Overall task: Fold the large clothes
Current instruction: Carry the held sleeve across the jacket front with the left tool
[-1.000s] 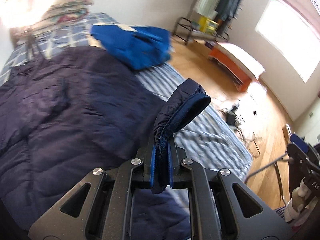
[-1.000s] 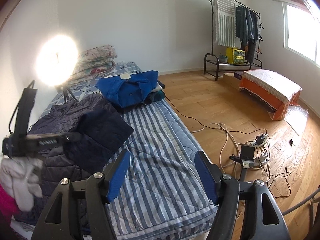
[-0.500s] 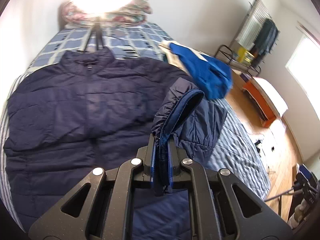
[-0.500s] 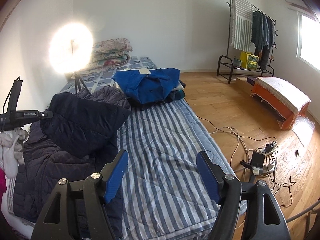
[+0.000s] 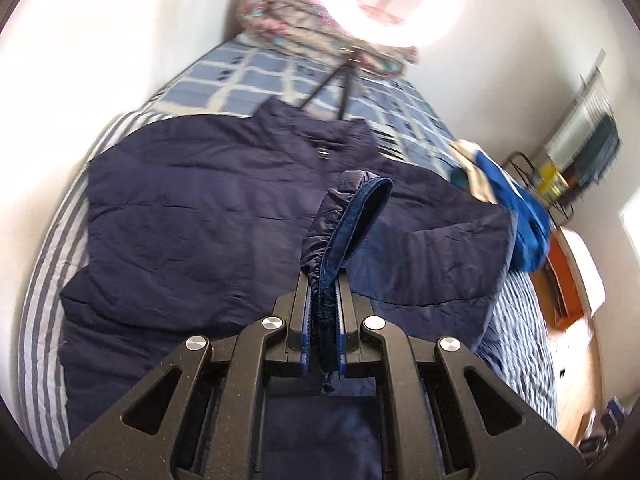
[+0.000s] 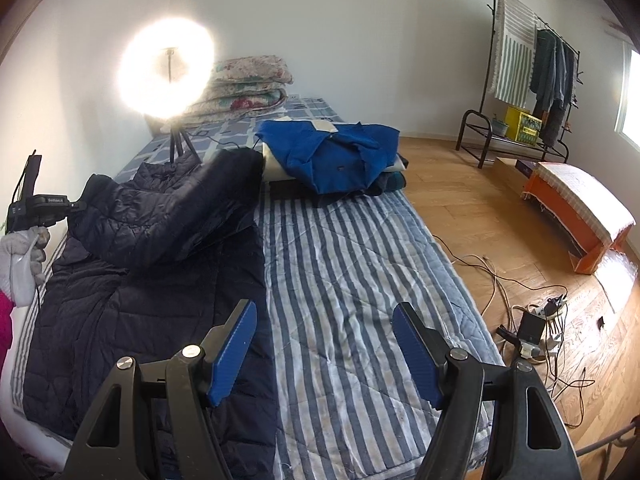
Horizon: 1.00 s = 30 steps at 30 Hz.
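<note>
**Sleeve cuff pinched over the jacket**

A navy puffer jacket (image 5: 192, 216) lies spread on the left half of a bed (image 6: 360, 280) covered with a blue-and-white striped quilt. Its collar points toward the head of the bed, where a tripod (image 6: 176, 140) carrying a bright ring light (image 6: 166, 68) stands in front of a stack of folded floral quilts (image 6: 244, 88).

The left gripper (image 5: 323, 320) is clamped tight on the jacket's sleeve cuff (image 5: 348, 224); the fabric is squeezed between the blue pads and the cuff's ribbed edge loops up above the fingers. In the right wrist view the sleeve (image 6: 172, 216) is lifted off the bed and stretched across the jacket's body, running from the shoulder side near the blue garments to the left gripper at the left edge of the frame. A gloved hand (image 6: 24, 256) holds that gripper's handle, with a pink sleeve just below it.

The right gripper (image 6: 324, 352) hovers above the foot end of the bed with its jaws wide apart and nothing between them. Its left finger sits over the jacket's near edge, its right finger over bare striped quilt.

A pile of blue garments (image 6: 332, 152) lies further up the bed, beside the jacket's shoulder. On the wooden floor to the right are tangled cables (image 6: 532, 312), an orange bench (image 6: 580, 208) and a clothes rack (image 6: 528, 80) with hanging clothes against the far wall.
</note>
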{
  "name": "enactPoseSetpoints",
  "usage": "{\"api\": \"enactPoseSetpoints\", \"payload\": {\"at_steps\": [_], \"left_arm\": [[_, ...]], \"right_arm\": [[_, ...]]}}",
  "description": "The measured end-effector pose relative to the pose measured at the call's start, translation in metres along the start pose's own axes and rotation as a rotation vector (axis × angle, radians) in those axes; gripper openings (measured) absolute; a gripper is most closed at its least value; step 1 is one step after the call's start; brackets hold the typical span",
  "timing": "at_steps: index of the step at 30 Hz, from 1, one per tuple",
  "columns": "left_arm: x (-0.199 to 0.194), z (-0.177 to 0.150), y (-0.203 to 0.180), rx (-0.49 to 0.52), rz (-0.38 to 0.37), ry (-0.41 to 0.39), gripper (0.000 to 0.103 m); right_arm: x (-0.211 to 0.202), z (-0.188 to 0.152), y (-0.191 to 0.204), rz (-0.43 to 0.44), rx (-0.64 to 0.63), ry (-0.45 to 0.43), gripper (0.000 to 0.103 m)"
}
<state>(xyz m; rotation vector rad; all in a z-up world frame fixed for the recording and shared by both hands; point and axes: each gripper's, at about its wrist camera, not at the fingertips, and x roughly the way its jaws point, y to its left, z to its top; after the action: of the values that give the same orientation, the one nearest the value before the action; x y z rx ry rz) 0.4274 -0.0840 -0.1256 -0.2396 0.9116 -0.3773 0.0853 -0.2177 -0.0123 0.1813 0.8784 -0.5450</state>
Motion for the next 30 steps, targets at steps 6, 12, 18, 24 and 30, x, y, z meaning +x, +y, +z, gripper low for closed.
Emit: {"api": "enactPoseSetpoints", "payload": {"at_steps": [6,12,18,24,30], "left_arm": [[0.012,0.011,0.060,-0.071,0.043,-0.017,0.008],[0.032,0.013,0.104,-0.100,0.052,-0.007,0.008],[0.061,0.003,0.124,-0.096,0.067,0.074,0.008],[0.060,0.002,0.137,-0.106,0.110,0.077,0.052],[0.077,0.006,0.146,-0.111,0.127,0.119,0.021]], "right_arm": [[0.013,0.006,0.024,0.033,-0.032,0.023,0.073],[0.022,0.008,0.047,0.064,-0.065,0.035,0.073],[0.028,0.008,0.064,0.087,-0.083,0.047,0.073],[0.032,0.011,0.071,0.112,-0.077,0.056,0.073],[0.038,0.011,0.075,0.134,-0.063,0.080,0.073]]}}
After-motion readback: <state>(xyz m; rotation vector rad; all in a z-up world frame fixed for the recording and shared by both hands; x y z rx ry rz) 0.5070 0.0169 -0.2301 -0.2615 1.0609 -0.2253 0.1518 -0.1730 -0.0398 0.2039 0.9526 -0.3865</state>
